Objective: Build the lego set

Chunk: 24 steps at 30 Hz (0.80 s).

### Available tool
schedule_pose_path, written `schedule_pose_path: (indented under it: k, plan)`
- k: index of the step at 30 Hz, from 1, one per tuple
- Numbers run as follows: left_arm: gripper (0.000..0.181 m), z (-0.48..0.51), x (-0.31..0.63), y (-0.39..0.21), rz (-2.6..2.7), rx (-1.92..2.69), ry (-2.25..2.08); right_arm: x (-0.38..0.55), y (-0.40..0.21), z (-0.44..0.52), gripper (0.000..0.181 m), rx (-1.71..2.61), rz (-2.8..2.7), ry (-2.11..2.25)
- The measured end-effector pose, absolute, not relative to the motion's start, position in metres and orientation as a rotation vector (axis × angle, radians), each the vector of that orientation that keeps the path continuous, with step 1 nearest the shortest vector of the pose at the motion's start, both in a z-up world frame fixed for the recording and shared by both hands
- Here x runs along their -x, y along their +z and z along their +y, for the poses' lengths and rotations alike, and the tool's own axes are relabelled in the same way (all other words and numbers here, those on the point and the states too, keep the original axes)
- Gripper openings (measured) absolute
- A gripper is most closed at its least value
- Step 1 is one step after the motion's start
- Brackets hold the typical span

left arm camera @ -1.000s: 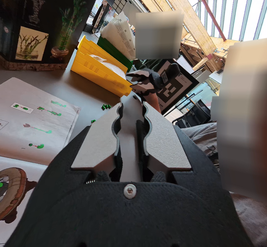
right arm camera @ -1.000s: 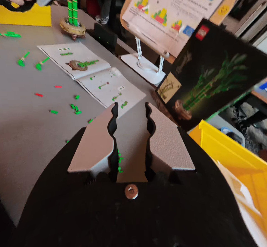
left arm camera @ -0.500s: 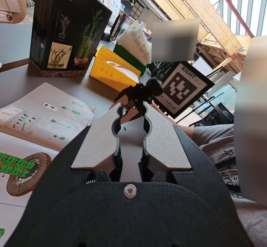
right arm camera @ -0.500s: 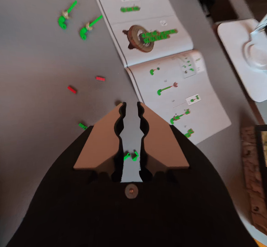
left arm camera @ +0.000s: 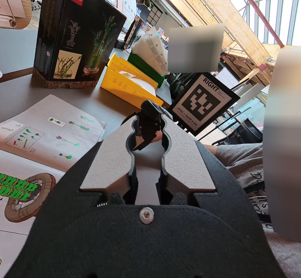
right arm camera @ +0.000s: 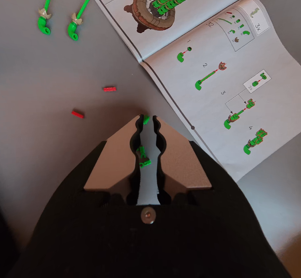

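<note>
In the right wrist view my right gripper [right arm camera: 147, 117] points down at the grey table [right arm camera: 48, 74]. Its jaws stand a narrow gap apart. A small green piece [right arm camera: 146, 119] lies on the table between the tips, close to the left finger. Two more small green clip pieces [right arm camera: 143, 156] show through the gap further back. In the left wrist view my left gripper [left arm camera: 148, 118] is open and empty above the table. The right gripper [left arm camera: 149, 123] shows as a black shape just beyond its tips.
Two green stems with tan collars [right arm camera: 44, 19] [right arm camera: 75, 24] and two red pins [right arm camera: 110, 89] [right arm camera: 77, 114] lie on the table. The open instruction booklet [right arm camera: 211, 74] lies to the right. The set's box [left arm camera: 73, 34], a yellow bin [left arm camera: 130, 84] and a marker board [left arm camera: 203, 102] stand behind. The gap from one gripper's tips to the other's is roughly 25 cm.
My right gripper has tipped down to the table and narrowed its jaws over the small green pieces. It now sits right in front of my left gripper's tips. My left gripper stays open.
</note>
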<state>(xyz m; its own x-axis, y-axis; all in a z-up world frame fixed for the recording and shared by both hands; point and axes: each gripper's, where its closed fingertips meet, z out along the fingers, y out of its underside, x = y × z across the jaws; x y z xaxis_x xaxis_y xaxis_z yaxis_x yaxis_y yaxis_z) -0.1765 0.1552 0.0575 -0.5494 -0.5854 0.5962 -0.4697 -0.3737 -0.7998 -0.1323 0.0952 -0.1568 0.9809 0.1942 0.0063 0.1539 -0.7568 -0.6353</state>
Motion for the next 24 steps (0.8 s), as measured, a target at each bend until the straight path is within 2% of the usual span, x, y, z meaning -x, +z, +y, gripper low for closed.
schedule_pose_path:
  k: [8,10,13,17,24]
  plan:
    - [0.024,0.153,0.175,0.058,1.707,1.431,-2.084,0.134,-0.153,0.096,0.006,2.437,-0.267,0.077]
    - [0.024,0.149,0.174,0.060,1.724,1.376,-2.067,0.132,-0.123,0.103,0.006,2.276,-0.167,0.164]
    - [0.024,0.135,0.170,0.064,1.757,1.242,-2.026,0.133,-0.047,0.105,0.005,1.857,0.010,0.480]
    - [0.025,0.103,0.156,0.067,1.773,1.053,-1.950,0.123,0.041,0.071,0.005,1.286,0.111,0.866]
    - [0.032,0.062,0.127,0.057,1.701,0.826,-1.515,0.108,0.064,0.054,0.005,1.011,0.253,1.118]
